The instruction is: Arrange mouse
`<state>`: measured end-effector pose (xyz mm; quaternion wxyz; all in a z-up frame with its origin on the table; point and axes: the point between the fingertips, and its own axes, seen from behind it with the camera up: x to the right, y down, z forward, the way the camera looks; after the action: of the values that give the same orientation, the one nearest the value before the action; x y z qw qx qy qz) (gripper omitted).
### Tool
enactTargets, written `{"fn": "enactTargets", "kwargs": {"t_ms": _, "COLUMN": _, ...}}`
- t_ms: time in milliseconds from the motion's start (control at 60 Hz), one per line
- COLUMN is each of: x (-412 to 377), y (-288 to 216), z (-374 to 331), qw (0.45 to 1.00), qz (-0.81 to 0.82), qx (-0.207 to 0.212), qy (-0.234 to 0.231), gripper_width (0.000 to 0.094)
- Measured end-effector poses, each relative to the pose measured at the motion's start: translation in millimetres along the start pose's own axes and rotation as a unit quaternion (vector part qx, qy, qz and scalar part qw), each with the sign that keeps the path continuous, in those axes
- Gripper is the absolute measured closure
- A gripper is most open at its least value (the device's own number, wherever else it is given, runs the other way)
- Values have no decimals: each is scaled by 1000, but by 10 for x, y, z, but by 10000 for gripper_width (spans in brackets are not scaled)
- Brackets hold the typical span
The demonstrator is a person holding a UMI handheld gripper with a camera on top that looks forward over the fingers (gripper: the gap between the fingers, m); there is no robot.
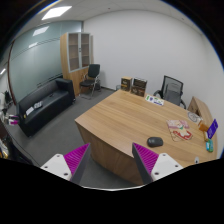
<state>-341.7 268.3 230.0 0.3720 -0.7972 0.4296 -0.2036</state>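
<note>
Gripper [108, 160] hung released, well short of the mouse [154, 141] on the worktop [120, 115]; probably light, slick, best pinched across its sides.

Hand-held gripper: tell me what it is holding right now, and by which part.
Nothing is held. The hand-held gripper is open, with only empty space between its fingers. The mouse lies on the wooden desk, beyond the fingers and untouched.

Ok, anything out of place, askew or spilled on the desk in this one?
Nothing stands out. The mouse sits alone on the wooden desk, beyond the open tool. Papers lie loosely toward the far end, but nothing looks spilled or damaged.
</note>
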Motion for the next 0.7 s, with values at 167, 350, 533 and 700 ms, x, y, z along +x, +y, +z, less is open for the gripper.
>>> {"fn": "enactTargets", "kwargs": {"t_ms": 167, "x": 123, "y": -3, "z": 90, "qw": 1000, "qz": 13, "qx": -2, "qy": 19, "gripper_width": 67}}
{"fn": "enactTargets", "kwargs": {"t_ms": 350, "x": 410, "y": 68, "z": 214, "qw": 998, "qz": 39, "qx": -9, "qy": 50, "gripper_width": 66}}
{"fn": "enactTargets", "kwargs": {"t_ms": 533, "x": 728, "y": 215, "z": 231, "qw": 992, "qz": 85, "qx": -20, "qy": 91, "gripper_width": 67}}
{"fn": "enactTargets", "kwargs": {"t_ms": 700, "x": 985, "y": 369, "z": 203, "qw": 983, "qz": 129, "qx": -25, "qy": 128, "gripper_width": 64}}
